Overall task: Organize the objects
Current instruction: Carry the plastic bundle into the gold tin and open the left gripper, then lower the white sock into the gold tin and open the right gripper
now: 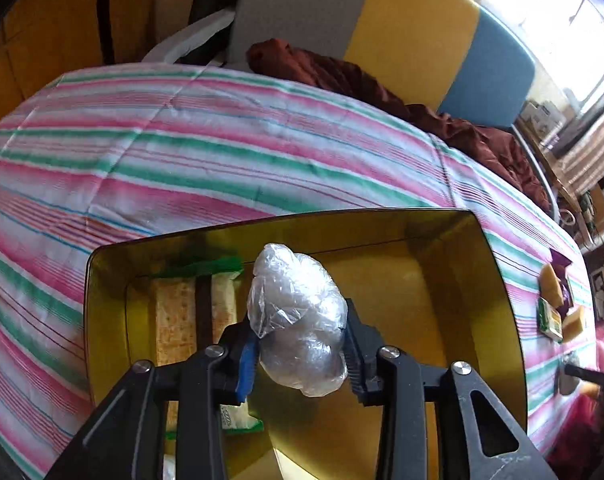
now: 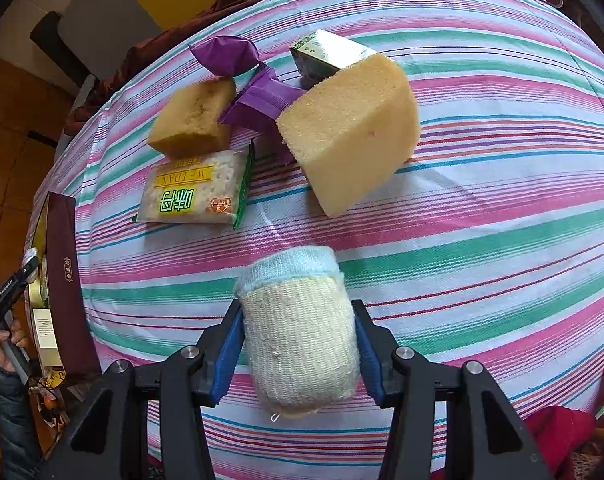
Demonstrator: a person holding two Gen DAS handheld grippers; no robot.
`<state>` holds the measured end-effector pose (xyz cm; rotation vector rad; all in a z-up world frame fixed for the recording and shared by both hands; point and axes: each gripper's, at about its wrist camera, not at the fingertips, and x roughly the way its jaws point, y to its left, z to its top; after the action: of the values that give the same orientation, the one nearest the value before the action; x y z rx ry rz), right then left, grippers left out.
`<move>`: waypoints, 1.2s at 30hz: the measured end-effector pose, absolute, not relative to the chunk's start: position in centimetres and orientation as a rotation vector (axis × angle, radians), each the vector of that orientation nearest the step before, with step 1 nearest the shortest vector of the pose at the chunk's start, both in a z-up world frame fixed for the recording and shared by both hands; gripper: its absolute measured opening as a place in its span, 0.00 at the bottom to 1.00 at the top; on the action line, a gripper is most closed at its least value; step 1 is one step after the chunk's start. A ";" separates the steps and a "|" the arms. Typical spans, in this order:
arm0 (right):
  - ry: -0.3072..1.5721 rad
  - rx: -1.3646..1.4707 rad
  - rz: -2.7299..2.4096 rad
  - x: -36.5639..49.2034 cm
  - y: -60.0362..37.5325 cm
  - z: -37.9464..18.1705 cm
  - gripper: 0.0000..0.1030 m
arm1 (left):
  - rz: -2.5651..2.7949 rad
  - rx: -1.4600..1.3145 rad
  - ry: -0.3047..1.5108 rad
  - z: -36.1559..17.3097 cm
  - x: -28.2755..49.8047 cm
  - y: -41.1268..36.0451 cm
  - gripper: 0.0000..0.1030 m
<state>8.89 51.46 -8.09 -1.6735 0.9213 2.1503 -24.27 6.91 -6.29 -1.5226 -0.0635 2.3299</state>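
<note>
My left gripper is shut on a crumpled clear plastic bag and holds it above the gold-lined box. A cracker packet lies in the box's left part. My right gripper is shut on a cream knitted roll with a blue end, just above the striped cloth. Beyond it lie a cracker packet, a small sponge, a large sponge, two purple wrappers and a foil box.
The box shows at the left edge of the right wrist view, with the left gripper over it. A dark red cloth lies along the table's far edge. Grey, yellow and blue panels stand behind.
</note>
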 end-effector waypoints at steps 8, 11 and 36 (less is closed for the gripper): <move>0.905 -1.686 2.139 8.8 51.2 -8.3 0.50 | 2.379 -1.508 -0.085 -6.4 -24.2 5.1 0.44; 0.901 -1.689 2.136 8.8 51.2 -8.3 0.50 | 2.420 -1.468 -0.084 -5.5 -23.0 4.2 0.44; 0.438 -1.568 2.719 -0.8 30.0 1.9 0.50 | 2.655 -1.217 -0.127 -1.4 -9.7 -5.2 0.73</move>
<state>-0.80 30.02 1.90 -1.5676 0.4384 2.7193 -9.65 -5.22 -1.36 -1.2171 -0.1270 2.6554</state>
